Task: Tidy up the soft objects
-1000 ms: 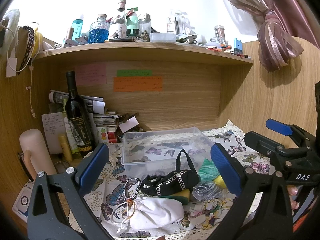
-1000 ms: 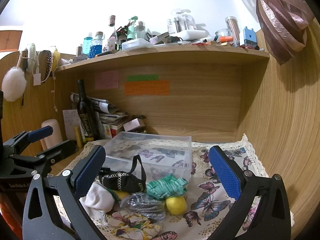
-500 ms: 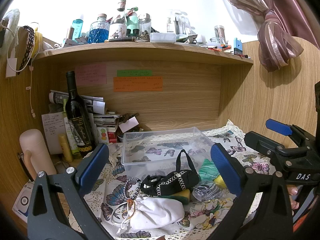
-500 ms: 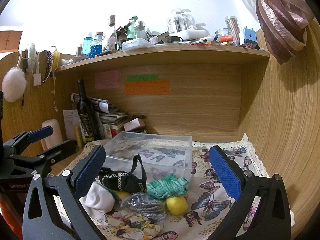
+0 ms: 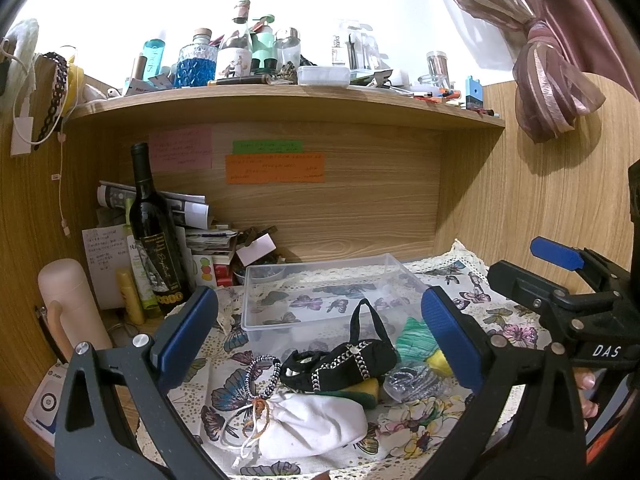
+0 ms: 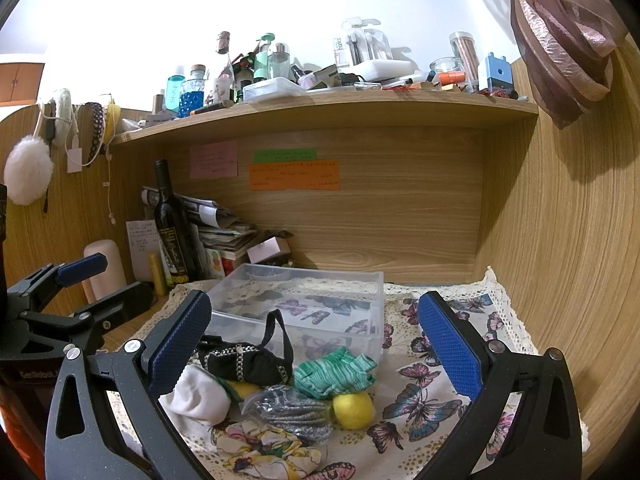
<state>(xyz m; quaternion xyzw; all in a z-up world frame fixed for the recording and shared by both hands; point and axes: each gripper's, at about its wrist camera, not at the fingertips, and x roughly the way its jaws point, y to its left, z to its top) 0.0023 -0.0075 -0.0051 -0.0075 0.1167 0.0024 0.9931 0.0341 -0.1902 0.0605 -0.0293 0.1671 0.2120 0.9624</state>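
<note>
Nothing visible has shifted over the last second; both tools hang where they were, above the near edge of a butterfly-print cloth (image 6: 436, 396), and the pile of soft things lies undisturbed; nearest the left gripper (image 5: 320, 336) sits a white drawstring pouch (image 5: 316, 424), almost straight ahead and low between its blue pads, its long axis running across the view and its corded neck turned leftward; just beyond it, and resting partly on a yellow-green sponge (image 5: 360, 390), lies a black chain-trimmed handbag (image 5: 340, 364), strap standing up; nearest the right gripper (image 6: 316, 344) lies a floral scrunchie (image 6: 268, 448), then a grey mesh bundle (image 6: 292, 408) touching a yellow ball (image 6: 354, 410), with a green striped cloth (image 6: 336, 372) draped over the ball's far side; the left tool looks the better placed for the pouch, the right for the ball and green cloth; both sets of jaws are spread wide, holding nothing and touching nothing; behind the pile, just past the handbag, a clear plastic bin (image 6: 376, 280) waits empty, the likely home for all of it; farther back a wine bottle (image 5: 154, 240) stands before the wooden back panel (image 5: 360, 208)
</note>
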